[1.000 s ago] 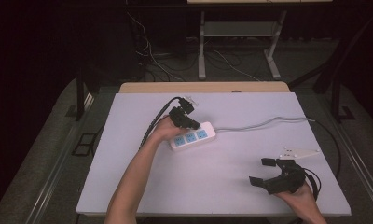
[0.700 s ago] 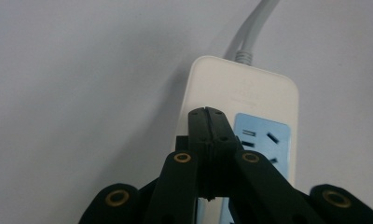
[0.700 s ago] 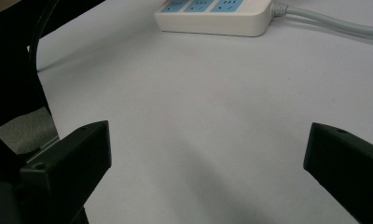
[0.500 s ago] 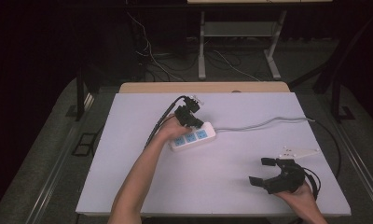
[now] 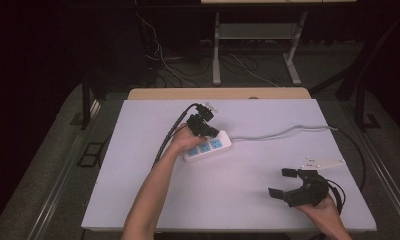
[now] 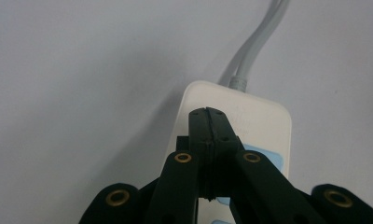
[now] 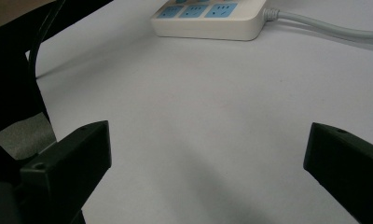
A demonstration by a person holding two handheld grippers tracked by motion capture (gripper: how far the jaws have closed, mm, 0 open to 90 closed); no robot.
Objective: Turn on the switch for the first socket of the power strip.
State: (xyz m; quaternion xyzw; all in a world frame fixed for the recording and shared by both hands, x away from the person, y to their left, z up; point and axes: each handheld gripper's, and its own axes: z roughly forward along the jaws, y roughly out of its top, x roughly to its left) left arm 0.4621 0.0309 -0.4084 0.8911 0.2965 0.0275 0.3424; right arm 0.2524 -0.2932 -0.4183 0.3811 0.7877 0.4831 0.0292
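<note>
A white power strip (image 5: pixel 208 148) with blue sockets lies at the middle of the white table, and its grey cable (image 5: pixel 288 132) runs off to the right. My left gripper (image 5: pixel 215 134) is shut with nothing between its jaws. Its joined tips (image 6: pixel 208 113) hang over the cable end of the strip (image 6: pixel 264 126); I cannot tell whether they touch it. My right gripper (image 5: pixel 282 182) rests near the table's front right corner, open wide and holding nothing. In the right gripper view (image 7: pixel 208 154) the strip (image 7: pixel 208 18) lies far ahead.
The white table top (image 5: pixel 138 190) ends at a wooden strip (image 5: pixel 218 93) along its back. The left gripper's black cable (image 5: pixel 170 135) trails over the table to the left. Dark floor, loose cables and a metal stand's legs (image 5: pixel 216 60) lie beyond.
My left gripper has edged slightly to the right over the power strip and stayed shut. The right gripper and the strip have not moved.
</note>
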